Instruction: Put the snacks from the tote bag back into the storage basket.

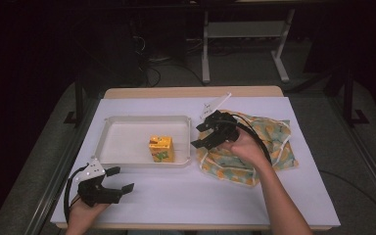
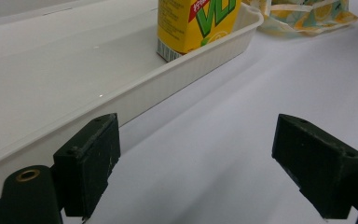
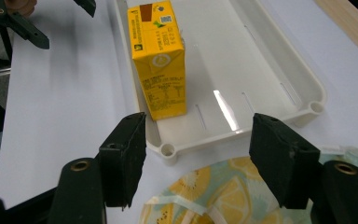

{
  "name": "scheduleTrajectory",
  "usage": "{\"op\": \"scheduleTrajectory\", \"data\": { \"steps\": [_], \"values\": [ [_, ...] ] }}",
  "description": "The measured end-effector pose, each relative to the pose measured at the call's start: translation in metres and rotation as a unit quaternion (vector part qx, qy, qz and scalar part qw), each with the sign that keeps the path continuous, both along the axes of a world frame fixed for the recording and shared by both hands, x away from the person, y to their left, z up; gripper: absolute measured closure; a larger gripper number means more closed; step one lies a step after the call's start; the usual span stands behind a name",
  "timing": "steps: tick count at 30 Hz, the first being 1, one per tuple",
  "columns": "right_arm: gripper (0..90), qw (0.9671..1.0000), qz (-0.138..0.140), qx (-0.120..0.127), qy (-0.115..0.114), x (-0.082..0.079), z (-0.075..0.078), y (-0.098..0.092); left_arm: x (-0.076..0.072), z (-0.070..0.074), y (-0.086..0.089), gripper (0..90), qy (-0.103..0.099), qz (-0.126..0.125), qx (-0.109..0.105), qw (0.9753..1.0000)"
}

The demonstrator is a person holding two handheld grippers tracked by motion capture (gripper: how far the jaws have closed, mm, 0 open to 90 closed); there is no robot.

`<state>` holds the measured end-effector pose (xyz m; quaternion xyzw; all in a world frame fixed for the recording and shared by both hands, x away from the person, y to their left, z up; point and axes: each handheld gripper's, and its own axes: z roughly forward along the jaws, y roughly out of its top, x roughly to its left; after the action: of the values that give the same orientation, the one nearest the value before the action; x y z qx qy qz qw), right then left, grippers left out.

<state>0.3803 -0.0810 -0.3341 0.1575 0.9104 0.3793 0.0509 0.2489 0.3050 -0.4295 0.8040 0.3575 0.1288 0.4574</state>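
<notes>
So the yellow juice carton (image 1: 161, 149) is standing upright in the white tray (image 1: 122, 139), over at the tray's right end and close to its front rim. The right tongs (image 1: 203, 134) are wide open with nothing in them, hovering over the fruit-print cloth bag (image 1: 269, 142) right beside the tray and pointing at the carton. The left tongs (image 1: 120, 178) are also wide open and empty, down low over the white worktop (image 1: 196, 196) just in front of the tray's near-left corner.
</notes>
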Motion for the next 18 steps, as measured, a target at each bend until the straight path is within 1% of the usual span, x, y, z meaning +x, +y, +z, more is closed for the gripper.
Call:
{"op": "scheduleTrajectory", "data": {
  "steps": [5, 6, 7, 9, 10, 14, 15, 16, 18],
  "values": [
    [35.4, 0.9999, -0.009, -0.004, 0.004, -0.003, -0.003, -0.010, 0.000, 0.000, 0.000, 14.7, -0.001, 0.001, 0.000, 1.0000],
    [35.5, 0.9999, -0.010, -0.003, 0.001, -0.004, -0.003, -0.013, 0.000, 0.000, 0.000, 14.7, -0.001, 0.001, 0.001, 1.0000],
    [35.6, 0.9999, -0.015, 0.002, 0.006, -0.006, -0.004, -0.014, 0.000, 0.000, 0.000, 14.7, 0.000, 0.001, 0.001, 1.0000],
    [35.5, 0.9999, -0.016, 0.003, 0.005, -0.008, -0.005, -0.019, 0.000, 0.000, 0.000, 14.7, 0.000, 0.001, 0.002, 1.0000],
    [35.5, 0.9999, -0.016, 0.003, 0.002, -0.008, -0.006, -0.021, 0.000, 0.000, 0.000, 14.7, 0.000, 0.001, 0.001, 1.0000],
    [35.1, 0.9997, -0.022, -0.001, 0.008, -0.012, -0.009, -0.028, 0.000, 0.000, 0.000, 14.7, 0.000, 0.001, 0.003, 1.0000],
    [35.1, 0.9998, -0.022, 0.000, 0.004, -0.012, -0.010, -0.030, 0.000, 0.000, 0.000, 14.7, 0.000, 0.001, 0.003, 1.0000],
    [35.1, 0.9996, -0.026, 0.002, 0.010, -0.014, -0.011, -0.031, 0.000, 0.000, 0.000, 14.7, 0.000, 0.001, 0.003, 1.0000],
    [35.1, 0.9995, -0.029, 0.003, 0.009, -0.015, -0.012, -0.035, 0.000, 0.000, -0.001, 14.7, 0.000, 0.001, 0.002, 1.0000]
  ]
}}
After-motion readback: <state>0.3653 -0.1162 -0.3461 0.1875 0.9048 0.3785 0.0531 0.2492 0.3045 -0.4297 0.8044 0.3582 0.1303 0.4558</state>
